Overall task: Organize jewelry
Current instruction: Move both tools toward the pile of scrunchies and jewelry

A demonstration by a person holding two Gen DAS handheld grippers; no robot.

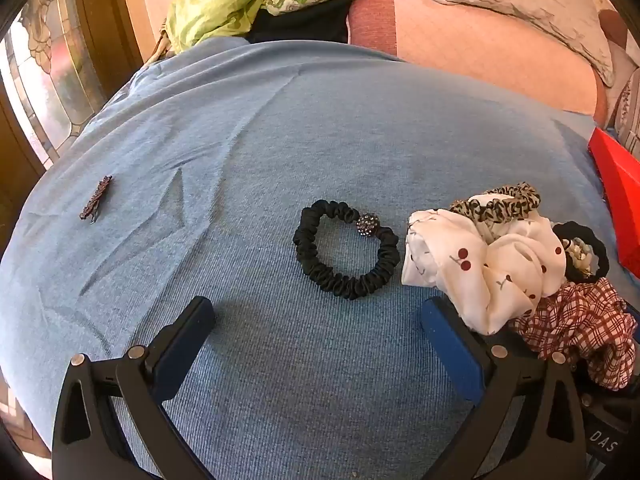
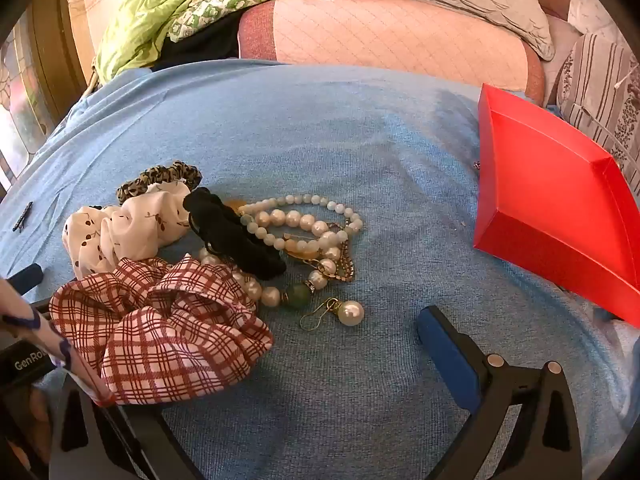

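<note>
My left gripper (image 1: 316, 320) is open over the blue cloth (image 1: 280, 128), nothing between its fingers. Just beyond it lies a black scrunchie with a sparkly bead (image 1: 346, 254). A thin brown hair clip (image 1: 96, 198) lies alone at the far left. My right gripper (image 2: 316, 336) is also open; a red plaid scrunchie (image 2: 160, 328) covers its left finger. Beyond it sits a pile: pearl and pale bead bracelets (image 2: 304, 232), a pearl earring (image 2: 350, 312), a black hair tie (image 2: 232, 232), a white cherry scrunchie (image 2: 120, 232) and a leopard scrunchie (image 2: 160, 178).
An open red box (image 2: 552, 208) sits on the cloth at the right, beside a striped pillow (image 2: 600, 92). A green quilt (image 2: 168, 4) and a pink mattress (image 2: 400, 36) lie behind. A hand with purple nails (image 2: 36, 328) holds the left gripper at the left edge.
</note>
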